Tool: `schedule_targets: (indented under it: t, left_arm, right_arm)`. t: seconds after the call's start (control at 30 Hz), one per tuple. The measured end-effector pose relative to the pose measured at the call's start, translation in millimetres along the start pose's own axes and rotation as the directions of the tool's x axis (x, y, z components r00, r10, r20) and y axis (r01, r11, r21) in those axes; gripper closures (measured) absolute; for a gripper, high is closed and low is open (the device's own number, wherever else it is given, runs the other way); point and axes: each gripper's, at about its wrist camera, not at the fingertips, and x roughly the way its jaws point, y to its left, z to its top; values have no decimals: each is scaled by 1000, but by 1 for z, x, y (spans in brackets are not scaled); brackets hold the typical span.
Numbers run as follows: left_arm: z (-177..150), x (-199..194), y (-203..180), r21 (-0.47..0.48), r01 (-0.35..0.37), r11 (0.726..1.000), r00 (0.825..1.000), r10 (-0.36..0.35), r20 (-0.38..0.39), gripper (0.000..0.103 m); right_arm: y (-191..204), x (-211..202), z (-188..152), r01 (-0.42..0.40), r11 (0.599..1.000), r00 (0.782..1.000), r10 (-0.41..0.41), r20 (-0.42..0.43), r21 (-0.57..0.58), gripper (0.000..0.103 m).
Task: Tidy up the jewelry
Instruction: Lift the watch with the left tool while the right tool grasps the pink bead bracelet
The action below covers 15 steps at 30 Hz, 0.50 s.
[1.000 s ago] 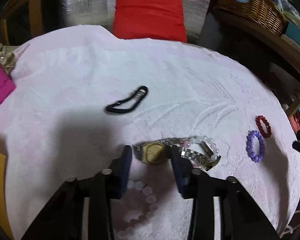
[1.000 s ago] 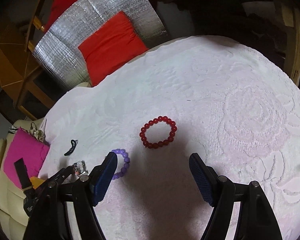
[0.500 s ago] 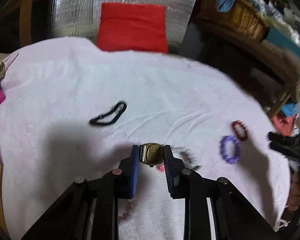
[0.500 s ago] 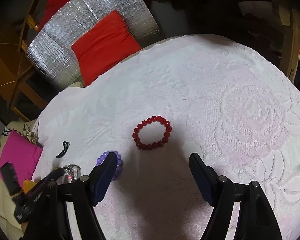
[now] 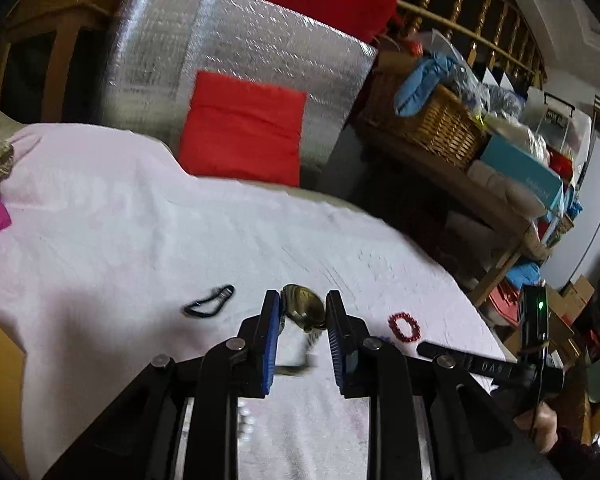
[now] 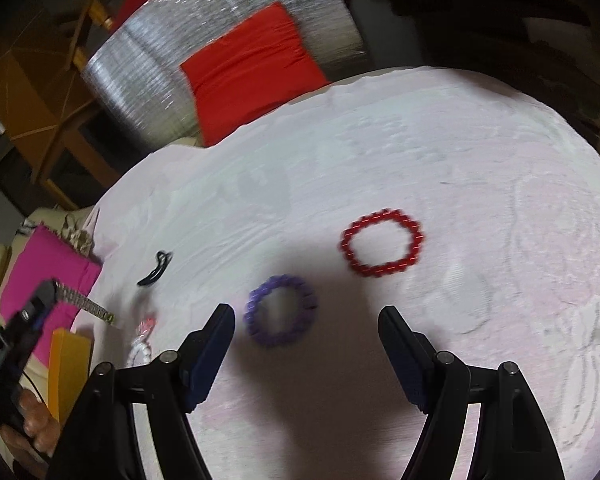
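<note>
My left gripper (image 5: 303, 299) is up off the pink-white cloth (image 5: 140, 220), its jaws closing with a gold watch (image 5: 305, 313) pinched between the blue pads. In the right wrist view the metal watch band (image 6: 88, 306) hangs from that gripper (image 6: 48, 292). My right gripper (image 6: 306, 314) stands open low over the cloth. The purple bead bracelet (image 6: 288, 282) lies just ahead of its left finger. A red bead bracelet (image 6: 350, 240) lies farther out, to the right. A black hair tie (image 6: 156, 270) and a white bead bracelet (image 6: 140, 350) rest at the left.
A red cushion (image 5: 244, 128) leans on a silver foil pad behind the table. A wicker basket (image 5: 440, 120) and boxes crowd a shelf at the right. A magenta cloth (image 6: 48, 264) and an orange object (image 6: 66, 364) sit at the table's left edge.
The left gripper closed on the watch and rose, tilting up, with the band now dangling. The right gripper slid left, so the purple bracelet sits nearer the gap between its fingers.
</note>
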Motion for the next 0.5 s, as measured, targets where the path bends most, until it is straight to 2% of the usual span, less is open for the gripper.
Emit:
schedule_targets:
  t: [0.07, 0.33, 0.43, 0.5]
  left_arm:
    - [3, -6, 9, -19, -4, 1000, 1000, 4, 14, 90]
    - [2, -18, 40, -61, -106, 993, 994, 107, 18, 90]
    - [2, -27, 51, -79, -125, 989, 991, 127, 29, 90]
    - [0, -31, 57, -82, -135, 987, 990, 138, 28, 90]
  right_arm:
    - [13, 5, -3, -28, 999, 1000, 27, -9, -28, 25]
    - [72, 36, -22, -114, 984, 991, 103, -87, -137, 25]
    - [98, 48, -28, -179, 968, 980, 159, -122, -174, 26]
    - [112, 60, -30, -251, 955, 960, 225, -167, -156, 31]
